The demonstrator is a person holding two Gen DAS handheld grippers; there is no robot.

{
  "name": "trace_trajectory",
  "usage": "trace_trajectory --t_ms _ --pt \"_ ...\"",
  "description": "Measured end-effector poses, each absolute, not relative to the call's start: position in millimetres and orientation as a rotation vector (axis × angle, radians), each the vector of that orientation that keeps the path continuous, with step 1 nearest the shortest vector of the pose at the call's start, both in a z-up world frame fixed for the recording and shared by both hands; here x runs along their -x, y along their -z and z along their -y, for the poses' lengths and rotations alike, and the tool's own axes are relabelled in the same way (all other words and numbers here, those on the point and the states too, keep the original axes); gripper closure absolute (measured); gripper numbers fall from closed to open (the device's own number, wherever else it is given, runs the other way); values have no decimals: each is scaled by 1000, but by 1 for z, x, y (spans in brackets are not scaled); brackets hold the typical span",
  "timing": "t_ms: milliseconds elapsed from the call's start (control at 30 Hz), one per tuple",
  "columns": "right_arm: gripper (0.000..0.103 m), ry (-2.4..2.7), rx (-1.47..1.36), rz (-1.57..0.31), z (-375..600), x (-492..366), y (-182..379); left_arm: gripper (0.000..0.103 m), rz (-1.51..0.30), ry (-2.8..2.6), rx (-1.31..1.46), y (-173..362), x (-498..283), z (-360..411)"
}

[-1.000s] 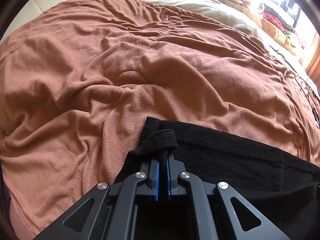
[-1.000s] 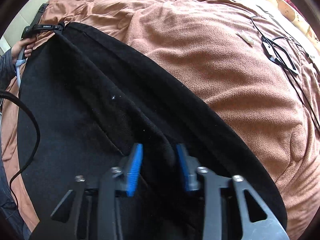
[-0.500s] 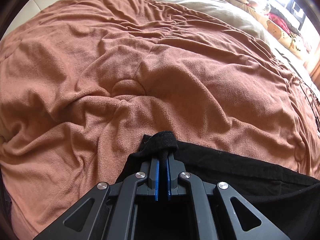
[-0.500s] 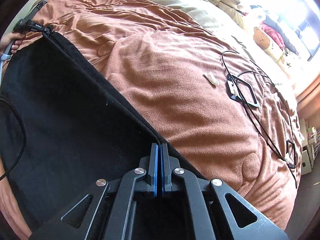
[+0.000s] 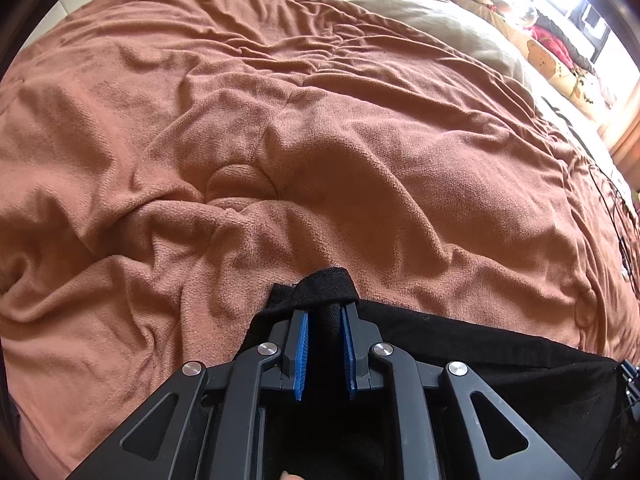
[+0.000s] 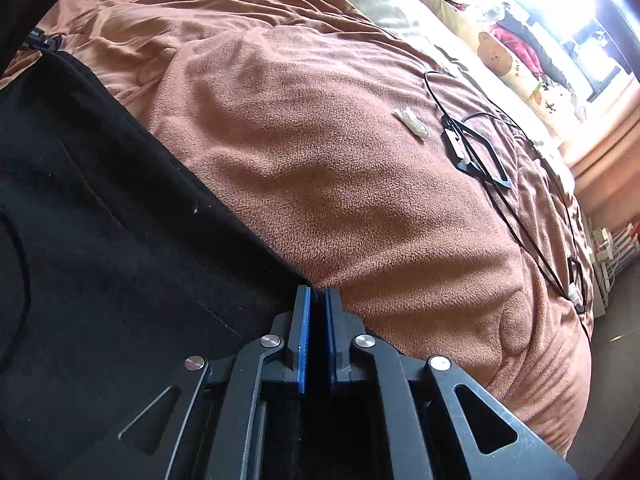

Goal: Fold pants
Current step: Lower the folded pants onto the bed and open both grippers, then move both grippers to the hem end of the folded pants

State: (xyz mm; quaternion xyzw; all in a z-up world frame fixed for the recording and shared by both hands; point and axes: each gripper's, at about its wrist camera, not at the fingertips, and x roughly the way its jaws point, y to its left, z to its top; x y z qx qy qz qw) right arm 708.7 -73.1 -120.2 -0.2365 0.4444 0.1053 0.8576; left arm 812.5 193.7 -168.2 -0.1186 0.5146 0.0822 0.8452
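Pants [image 5: 500, 368], black, lie stretched across a rumpled brown blanket [image 5: 240, 140], their long edge running between the two tools. The left gripper [image 5: 324, 320] has just been easing its jaws apart, a corner of cloth between the pads, apparently loose. The right gripper [image 6: 316, 308], jaws also parting slightly, pinches the opposite end, blue pads nearly together on the fabric's edge.

Both wrist views were aimed steeply down from close above the brown blanket [image 5: 320, 140]; black pants [image 6: 100, 220] were shared along each frame's bottom.
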Motion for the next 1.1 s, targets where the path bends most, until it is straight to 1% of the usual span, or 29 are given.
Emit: trace_trajectory --t_ms 100,133,167,233,300,333,400,433,700,900,1100 --pt "88 -213 473 -933 71 -707 115 86 -1069 -166 252 161 -809 -194" --pt "77 -222 461 -931 71 -705 113 85 -1068 -163 259 160 -809 -195" --pt "57 -235 448 -927 72 -703 111 84 -1070 -163 263 159 -809 -195" --pt "41 -246 449 -898 73 -697 106 84 -1072 -160 266 158 -808 -196" --pt "41 -259 440 -893 71 -691 103 83 -1074 -159 263 157 -807 -196" --pt "41 -269 426 -893 71 -688 102 79 -1080 -158 263 158 -808 -196" --pt "41 -288 418 -887 70 -683 101 36 -1101 -127 287 161 -809 -196" --pt "41 -300 421 -883 69 -679 101 2 -1109 -103 308 163 -809 -195" --pt "41 -363 439 -883 62 -654 112 2 -1057 -175 252 151 -803 -194" --pt "41 -344 391 -859 75 -636 99 3 -1030 -167 228 137 -779 -204" --pt "41 -290 309 -849 103 -607 91 15 -1021 -165 233 123 -743 -215"
